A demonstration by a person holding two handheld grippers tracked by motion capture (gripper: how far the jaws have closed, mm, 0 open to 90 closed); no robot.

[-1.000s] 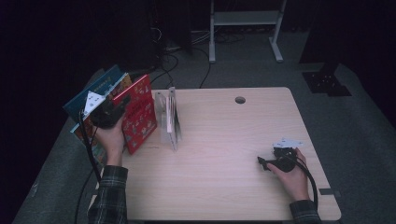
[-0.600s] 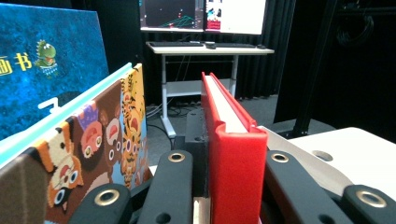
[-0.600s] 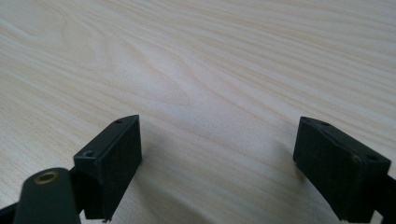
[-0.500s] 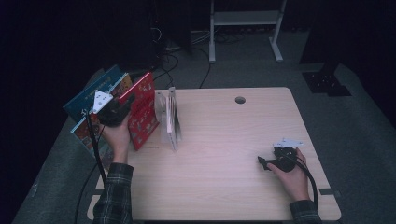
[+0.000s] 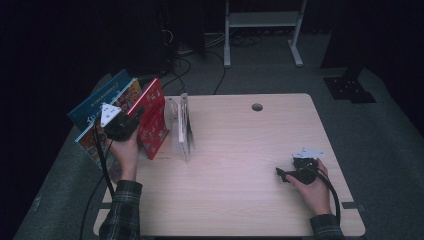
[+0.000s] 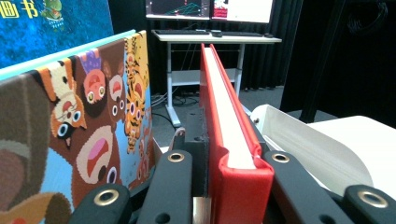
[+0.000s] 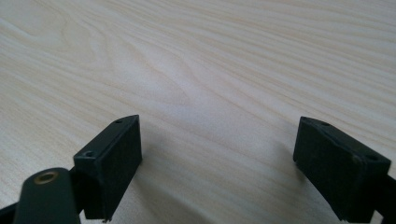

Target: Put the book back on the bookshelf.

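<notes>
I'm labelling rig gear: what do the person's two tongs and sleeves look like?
Both tongs, the left tongs and the right tongs, are black, each topped by a grey three-cornered plate and trailing a black cable. Brass-coloured rivets dot the jaw arms. The sleeves are dark plaid.

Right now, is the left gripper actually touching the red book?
Touching. In the left gripper view, the left gripper has its two black jaws pressed against both covers of the red book, clamping it at the near edge.

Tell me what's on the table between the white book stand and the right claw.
Nothing: in the high view, only bare wood of the table lies between the white book stand and the right claw.
</notes>
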